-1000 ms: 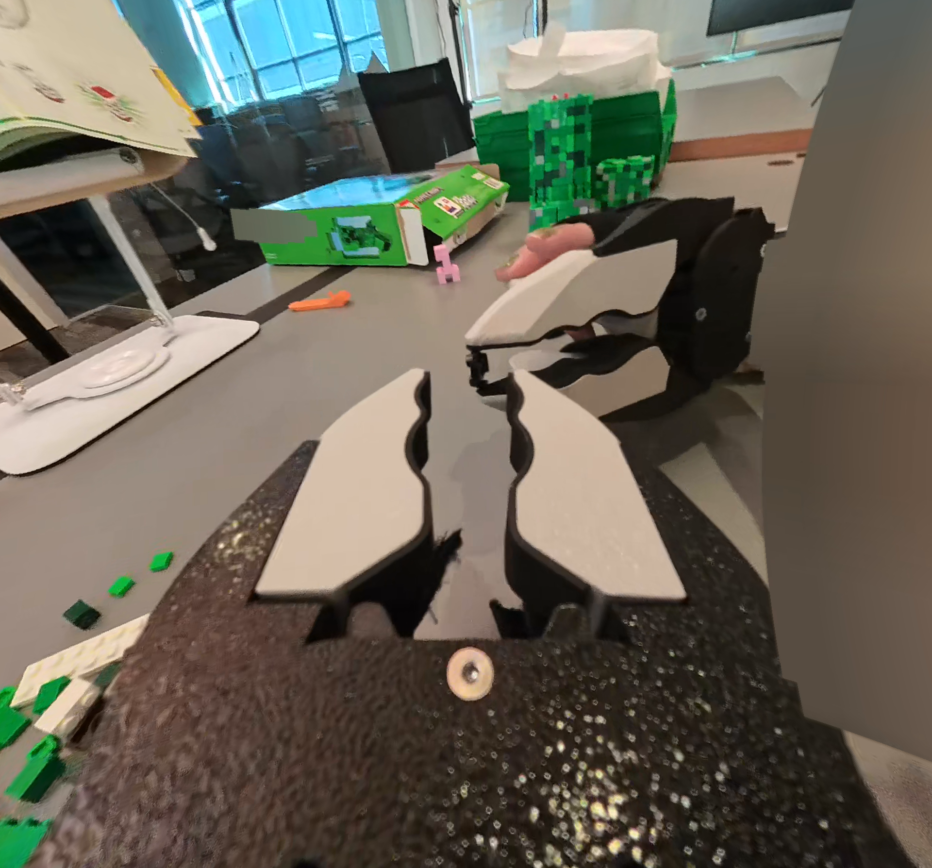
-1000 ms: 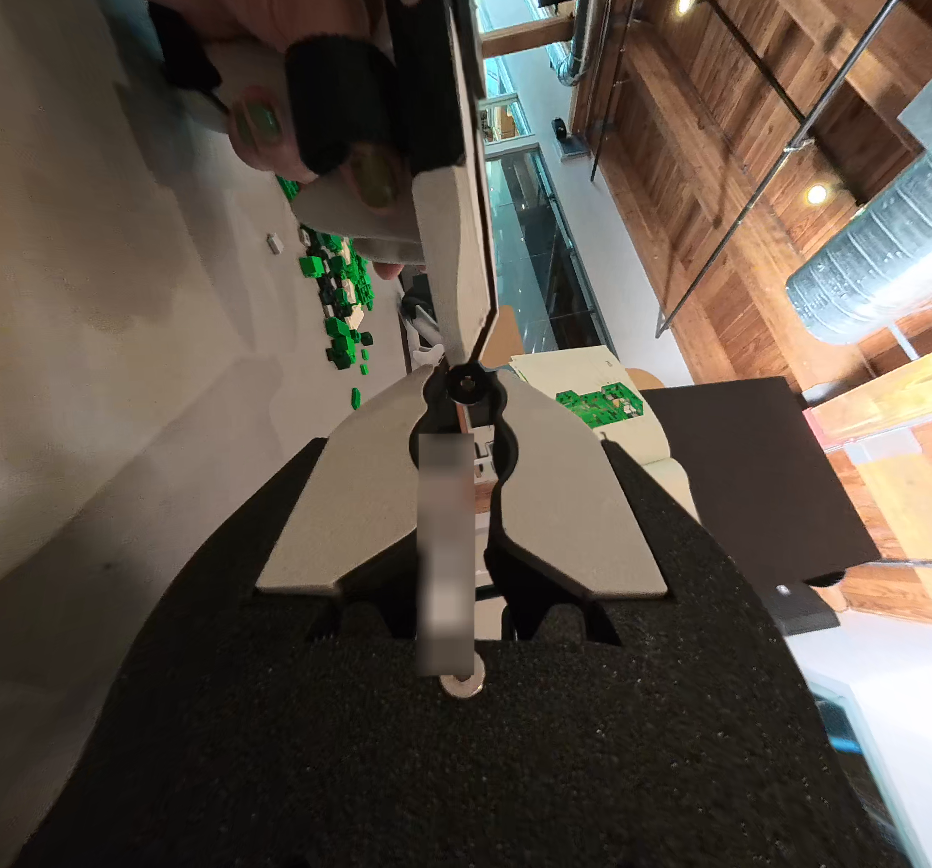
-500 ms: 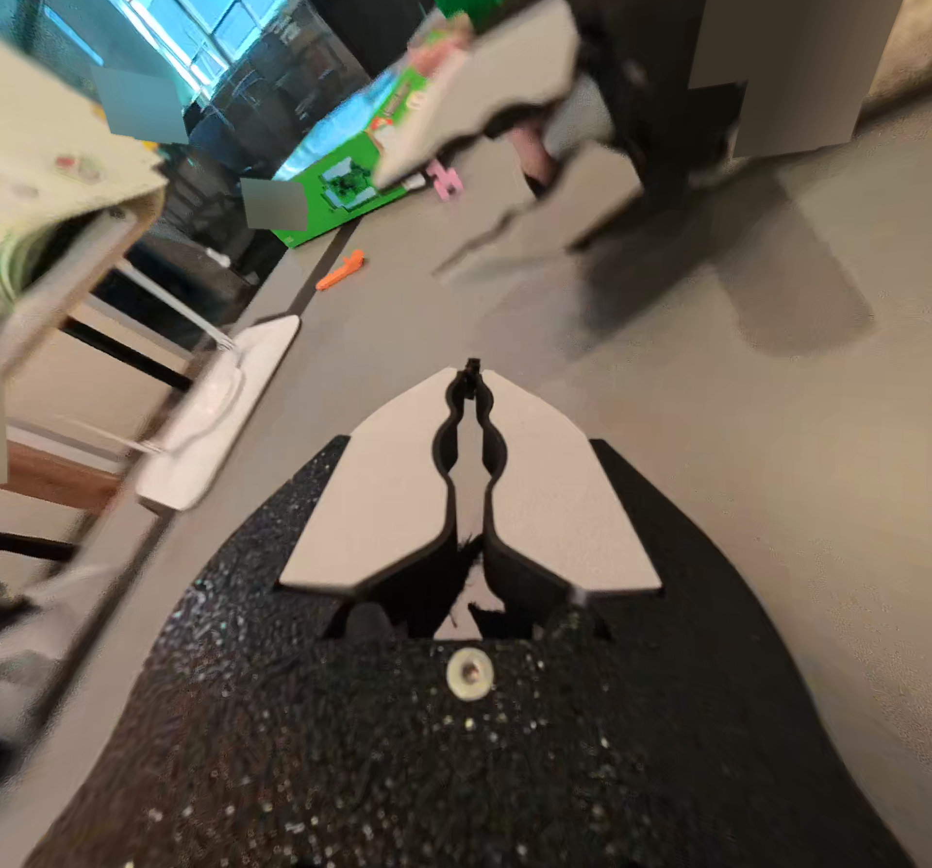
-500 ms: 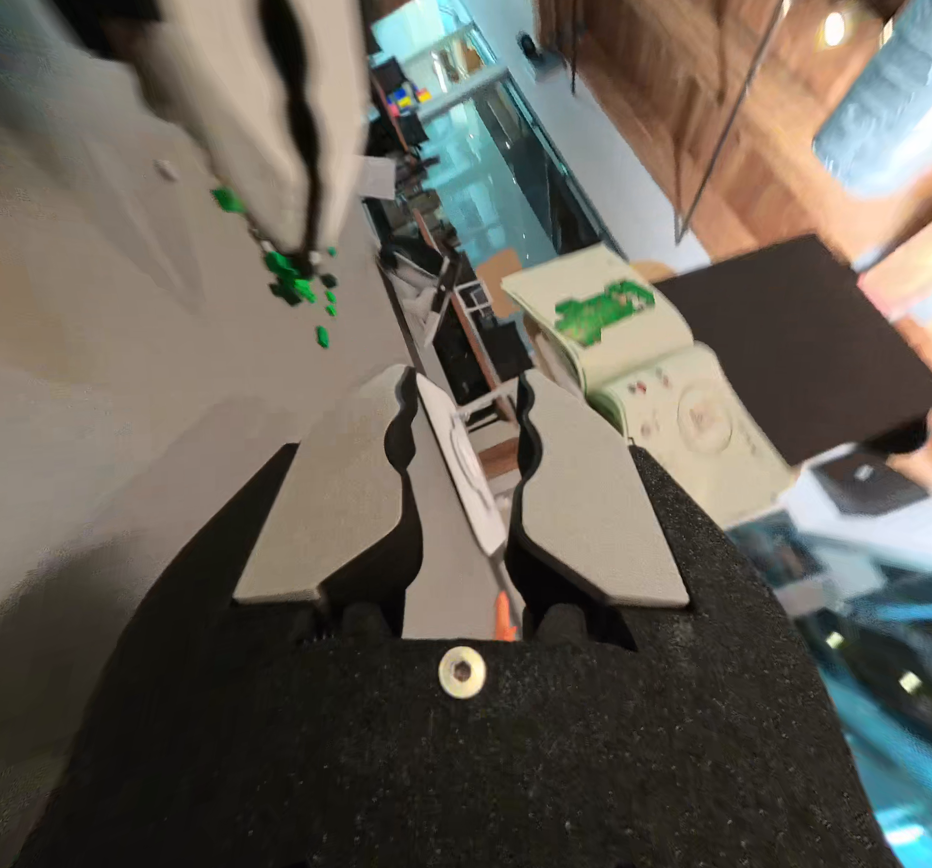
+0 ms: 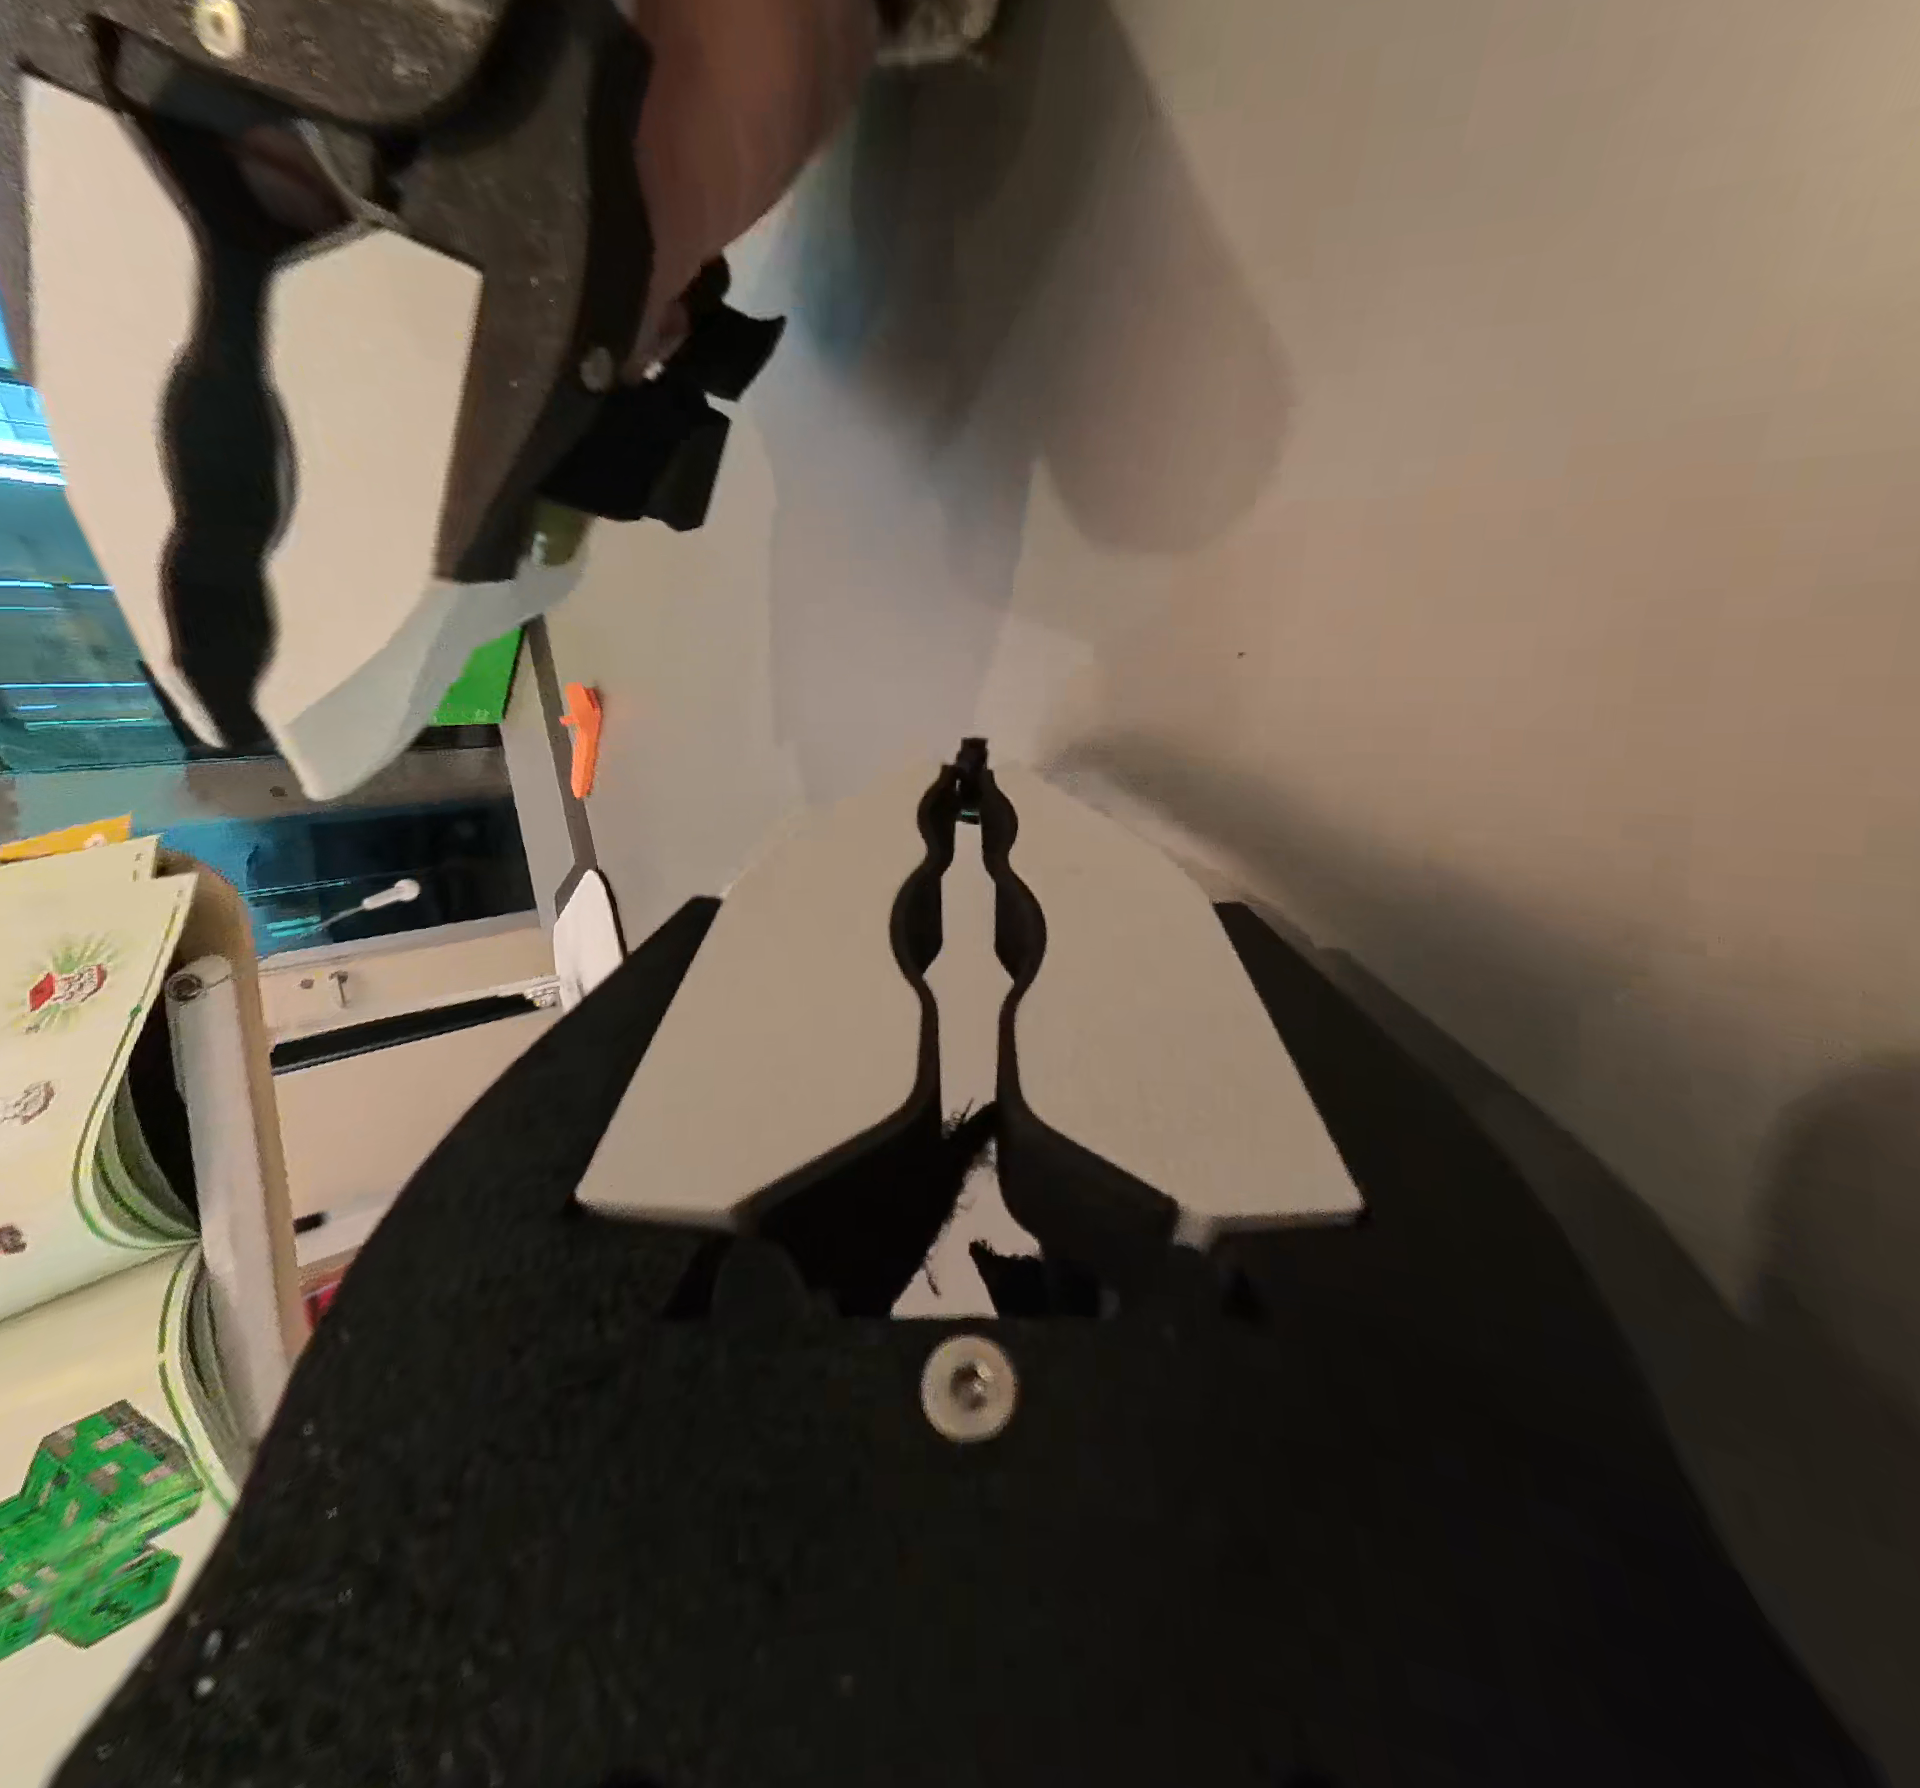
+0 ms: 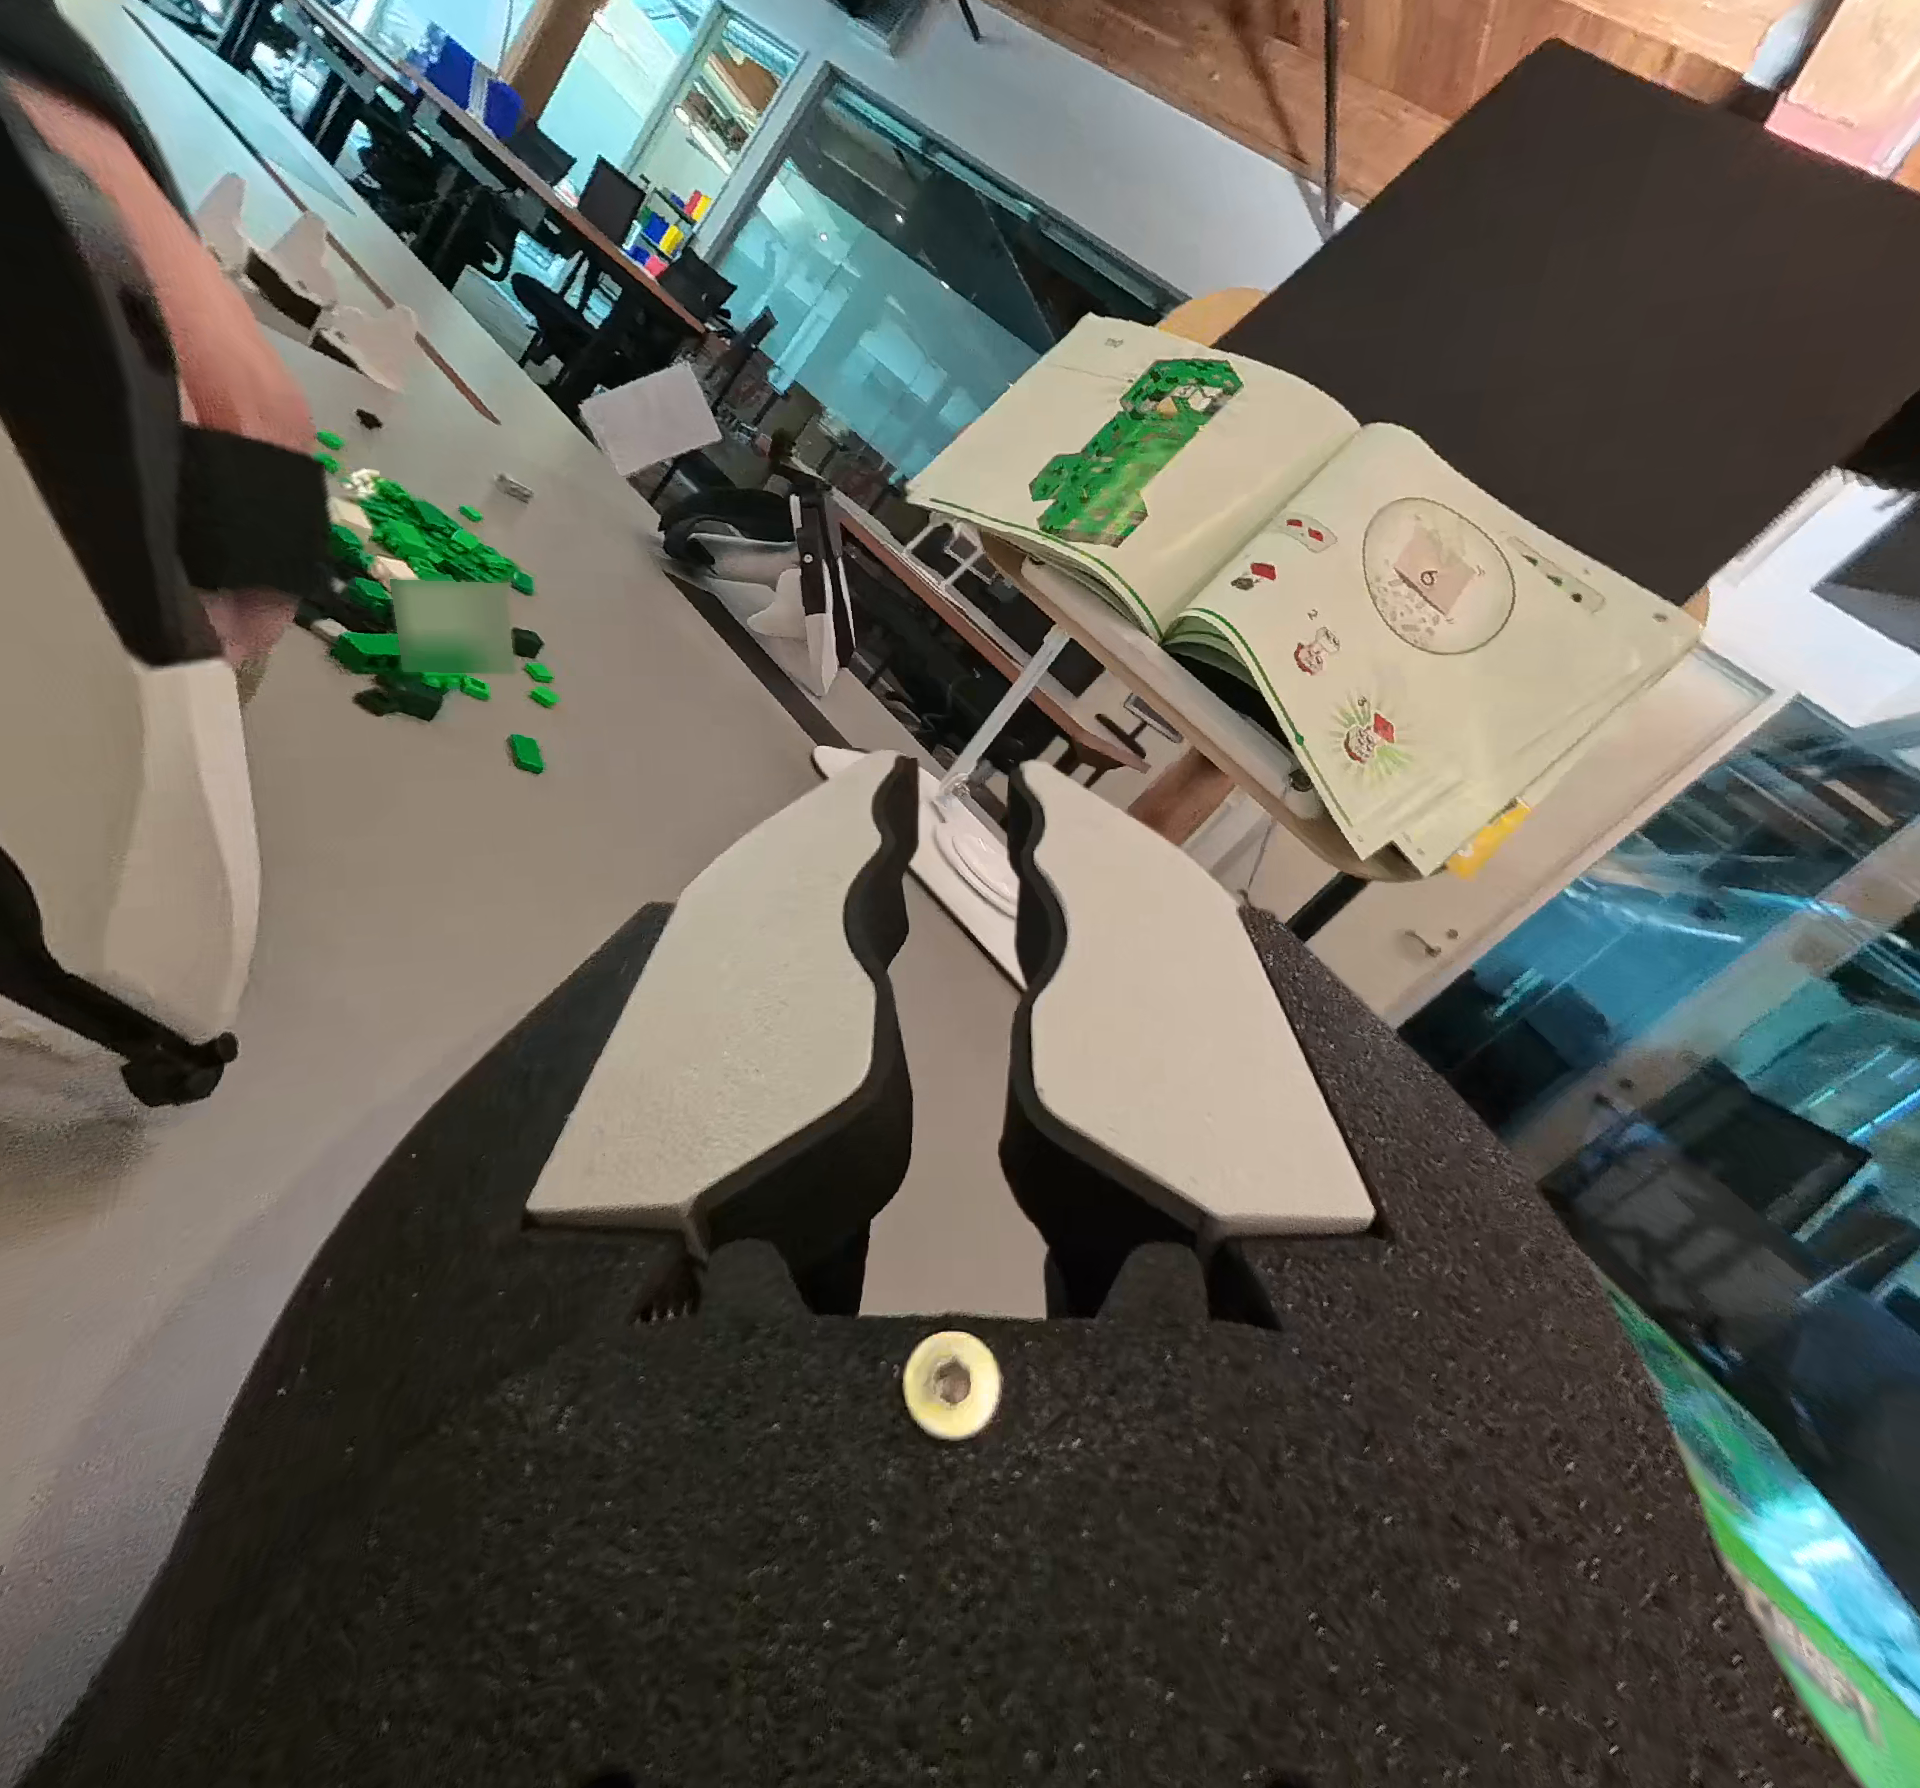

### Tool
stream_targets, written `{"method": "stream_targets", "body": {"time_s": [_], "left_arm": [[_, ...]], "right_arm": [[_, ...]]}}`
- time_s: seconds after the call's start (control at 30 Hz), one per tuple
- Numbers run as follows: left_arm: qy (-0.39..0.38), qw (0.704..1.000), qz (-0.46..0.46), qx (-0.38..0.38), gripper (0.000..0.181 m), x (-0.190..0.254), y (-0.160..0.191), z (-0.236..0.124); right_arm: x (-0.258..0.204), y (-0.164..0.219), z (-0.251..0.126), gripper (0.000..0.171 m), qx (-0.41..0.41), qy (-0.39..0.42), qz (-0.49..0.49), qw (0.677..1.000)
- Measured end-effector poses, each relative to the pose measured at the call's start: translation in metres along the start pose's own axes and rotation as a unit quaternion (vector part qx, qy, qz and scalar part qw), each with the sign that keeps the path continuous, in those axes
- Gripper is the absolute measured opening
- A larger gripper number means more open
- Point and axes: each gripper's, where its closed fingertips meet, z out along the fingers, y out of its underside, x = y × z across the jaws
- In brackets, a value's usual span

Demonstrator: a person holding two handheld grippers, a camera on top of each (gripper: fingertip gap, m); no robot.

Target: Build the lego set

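My left gripper (image 5: 968, 774) is shut on a small black lego piece (image 5: 970, 759) pinched at its very tips, held above the grey table (image 5: 1455, 388); the view is rolled on its side. The piece also shows in the right wrist view (image 6: 182, 1073) at the left gripper's tip. My right gripper (image 6: 956, 782) is open and empty, and it hangs at the upper left of the left wrist view (image 5: 249, 730). A pile of loose green bricks (image 6: 416, 575) lies on the table beyond the left gripper. The open instruction book (image 6: 1299, 575) rests on a stand.
An orange brick-separator tool (image 5: 582, 736) lies near the table edge. The stand's white base (image 6: 977, 865) sits on the table ahead of my right gripper. A green lego box (image 6: 1818, 1582) is at the lower right. Office desks and chairs stand beyond the table. About 12 cm separates my left fingertips from my right.
The black piece passed from my right gripper to my left: the left shut on it, the right opened and drew away. Both grippers have since rolled and moved apart.
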Motion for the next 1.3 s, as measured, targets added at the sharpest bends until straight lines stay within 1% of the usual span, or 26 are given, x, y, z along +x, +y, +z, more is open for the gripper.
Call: {"method": "stream_targets", "body": {"time_s": [0.17,0.23,0.37,0.53,0.6,0.67,0.73,0.8,0.83,0.9,0.97,1.1,1.17,1.3], "left_arm": [[0.015,0.997,0.05,-0.058,0.004,0.003,0.011,0.009],[0.03,0.995,0.053,-0.075,0.004,0.004,0.011,0.008],[0.075,0.992,0.027,-0.097,0.006,0.011,0.01,0.005],[0.11,0.988,-0.022,-0.109,0.028,0.01,0.009,-0.004],[0.124,0.985,-0.047,-0.111,0.034,0.011,0.01,-0.008],[0.119,0.984,-0.078,-0.11,0.034,0.005,0.014,-0.011],[0.09,0.982,-0.131,-0.099,0.032,-0.006,0.023,-0.018],[0.055,0.974,-0.213,-0.054,0.031,-0.018,0.029,-0.026],[0.039,0.964,-0.261,-0.018,0.028,-0.023,0.03,-0.03],[-0.006,0.935,-0.35,0.053,0.025,-0.032,0.036,-0.042],[-0.067,0.907,-0.405,0.091,0.022,-0.039,0.054,-0.057],[-0.175,0.861,-0.465,0.108,0.023,-0.052,0.106,-0.091],[-0.217,0.839,-0.486,0.115,0.024,-0.059,0.128,-0.109],[-0.295,0.816,-0.489,0.094,0.024,-0.066,0.171,-0.141]], "right_arm": [[0.012,0.005,-0.001,0.014,-0.003,0.018,0.043,0.999],[0.016,0.006,-0.002,0.014,-0.004,0.024,0.055,0.998],[0.023,0.011,-0.003,0.011,-0.011,0.036,0.079,0.996],[0.024,0.012,-0.002,0.01,-0.009,0.034,0.088,0.995],[0.022,0.012,-0.002,0.01,-0.01,0.029,0.084,0.996],[0.021,0.011,-0.001,0.01,-0.009,0.027,0.082,0.996],[0.022,0.012,-0.002,0.01,-0.01,0.028,0.085,0.996],[0.023,0.013,-0.002,0.01,-0.01,0.03,0.091,0.995],[0.024,0.013,-0.002,0.01,-0.011,0.031,0.095,0.995],[0.025,0.015,-0.002,0.01,-0.011,0.03,0.103,0.994],[0.024,0.015,-0.001,0.01,-0.012,0.026,0.113,0.993],[0.024,0.016,-0.001,0.01,-0.013,0.024,0.117,0.993],[0.024,0.017,0.0,0.01,-0.015,0.025,0.118,0.993],[0.023,0.018,0.001,0.01,-0.018,0.021,0.12,0.992]]}}
